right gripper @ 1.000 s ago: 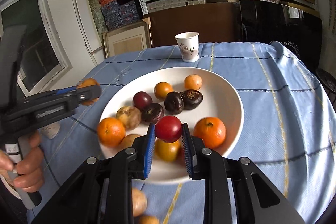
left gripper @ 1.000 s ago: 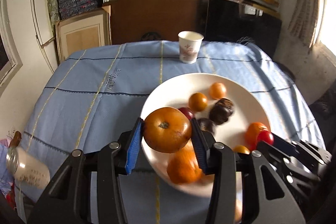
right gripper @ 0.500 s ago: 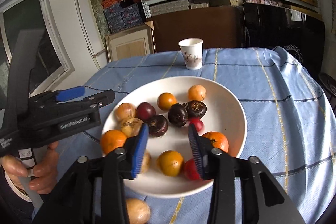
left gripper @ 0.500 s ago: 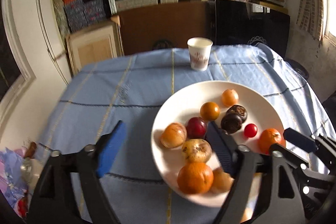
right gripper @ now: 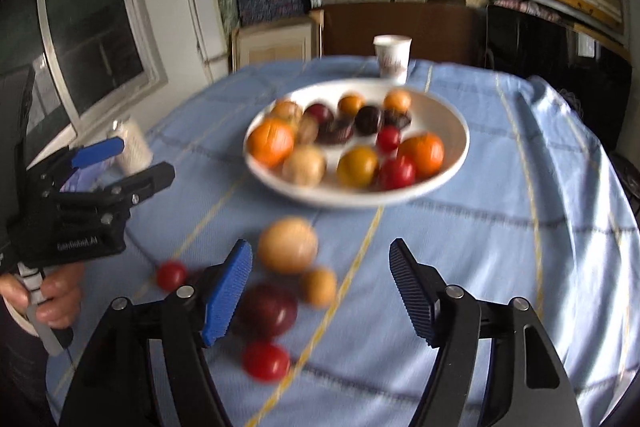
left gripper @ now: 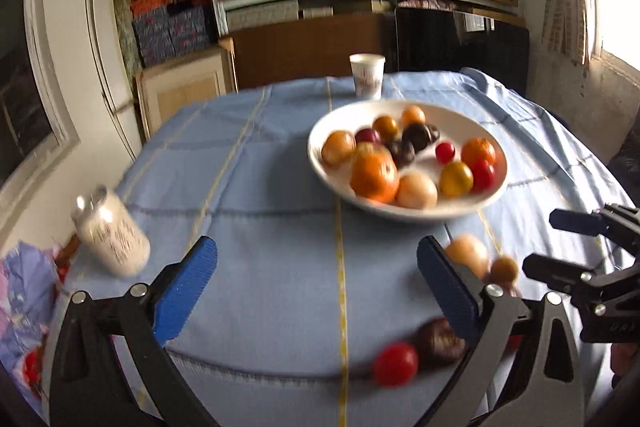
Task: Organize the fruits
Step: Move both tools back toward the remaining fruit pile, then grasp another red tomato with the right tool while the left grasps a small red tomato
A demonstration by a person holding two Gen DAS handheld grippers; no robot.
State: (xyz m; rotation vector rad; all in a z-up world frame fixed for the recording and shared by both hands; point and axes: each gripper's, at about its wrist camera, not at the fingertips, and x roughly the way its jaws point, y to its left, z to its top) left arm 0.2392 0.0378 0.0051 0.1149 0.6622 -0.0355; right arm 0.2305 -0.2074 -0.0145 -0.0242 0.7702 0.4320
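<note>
A white plate (left gripper: 494, 187) (right gripper: 448, 107) holds several fruits: oranges, red tomatoes, dark plums, pale round fruits. Loose fruits lie on the blue cloth in front of it: a pale fruit (right gripper: 287, 246) (left gripper: 466, 254), a small tan one (right gripper: 319, 286), a dark plum (right gripper: 267, 310) (left gripper: 438, 341), and red tomatoes (right gripper: 265, 361) (right gripper: 171, 275) (left gripper: 395, 364). My left gripper (left gripper: 316, 289) is open and empty, low over the cloth; it shows at the left of the right wrist view (right gripper: 120, 163). My right gripper (right gripper: 322, 293) is open and empty above the loose fruits.
A paper cup (left gripper: 367, 75) (right gripper: 393, 58) stands behind the plate. A white can (left gripper: 110, 231) (right gripper: 132, 145) stands near the table's left edge, with crumpled wrapping (left gripper: 22, 303) beside it. Shelves and boxes stand behind the table.
Both grippers let go of their fruits over the plate, opened, and pulled back toward the table's near edge. The loose fruits on the cloth now lie close in front of them.
</note>
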